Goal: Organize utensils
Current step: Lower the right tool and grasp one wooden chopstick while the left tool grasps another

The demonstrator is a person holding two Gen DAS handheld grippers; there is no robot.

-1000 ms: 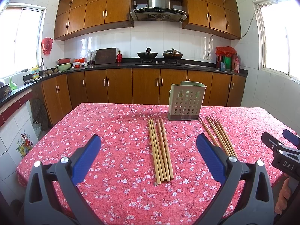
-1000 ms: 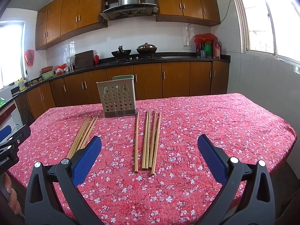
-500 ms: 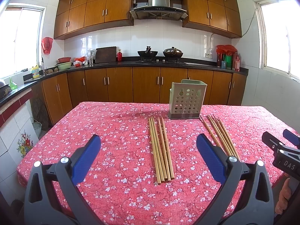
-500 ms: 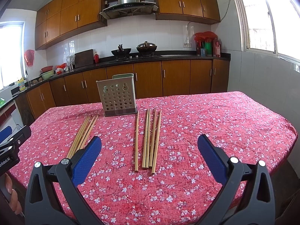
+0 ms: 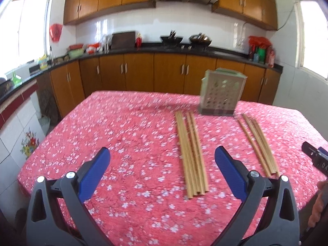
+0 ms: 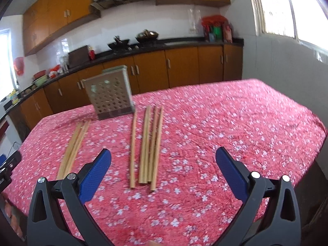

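Two bunches of wooden chopsticks lie on the red flowered tablecloth. In the left wrist view the left bunch (image 5: 190, 153) lies just ahead and right of centre, and the right bunch (image 5: 259, 143) lies further right. A perforated grey-green utensil holder (image 5: 220, 92) stands upright behind them. My left gripper (image 5: 162, 170) is open and empty above the cloth. In the right wrist view the right bunch (image 6: 148, 143) lies ahead, the left bunch (image 6: 74, 145) to the left, the holder (image 6: 110, 95) behind. My right gripper (image 6: 164, 170) is open and empty.
The tablecloth (image 5: 123, 135) covers the whole table; its edges drop off left and right. The other gripper shows at the right edge of the left wrist view (image 5: 315, 157) and at the left edge of the right wrist view (image 6: 8, 164). Kitchen cabinets (image 5: 168, 73) stand behind.
Both grippers have moved forward and tipped down toward the chopsticks; the right view has also tilted. Both stay open. The chopsticks and holder have not moved.
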